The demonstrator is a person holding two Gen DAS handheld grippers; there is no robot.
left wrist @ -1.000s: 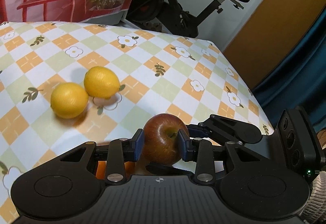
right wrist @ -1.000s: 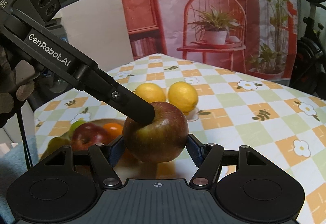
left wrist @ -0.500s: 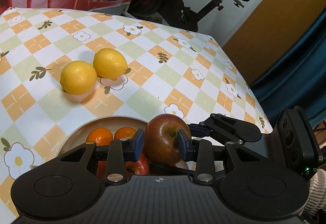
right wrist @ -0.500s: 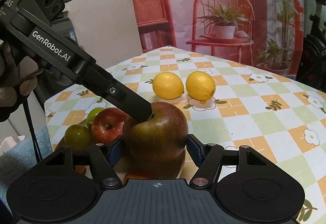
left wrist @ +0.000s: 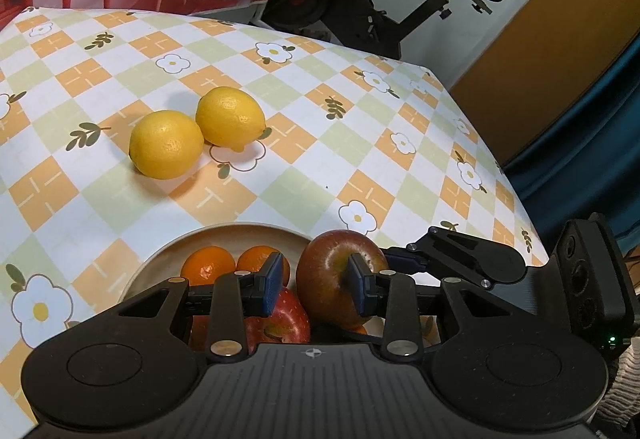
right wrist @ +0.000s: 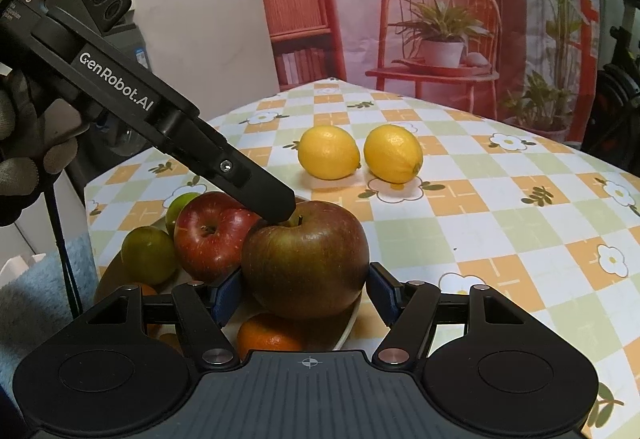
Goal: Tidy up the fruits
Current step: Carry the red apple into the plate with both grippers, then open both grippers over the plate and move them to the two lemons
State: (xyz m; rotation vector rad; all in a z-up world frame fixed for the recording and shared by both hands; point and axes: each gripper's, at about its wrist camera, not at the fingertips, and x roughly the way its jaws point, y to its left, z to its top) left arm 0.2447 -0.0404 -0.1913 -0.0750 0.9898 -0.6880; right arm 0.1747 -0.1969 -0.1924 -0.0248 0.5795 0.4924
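Right wrist view — the big apple (right wrist: 304, 263) sits between the right tongs (right wrist: 306, 295), clamped, right over the bowl (right wrist: 352, 319).
Left tongs (left wrist: 314, 285) are nearly closed, one tip poking the apple's stem dip, gripping nothing. A second ago the bowl was mostly hidden — now it lies just under the apple; the two lemons (right wrist: 360, 153) wait on the table (right wrist: 500, 239) behind.

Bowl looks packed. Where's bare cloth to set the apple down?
Bare tablecloth between the bowl and the two lemons, and a wide stretch right of the lemons toward the table edge. Crowded: the bowl, with oranges, a red apple and green fruit.
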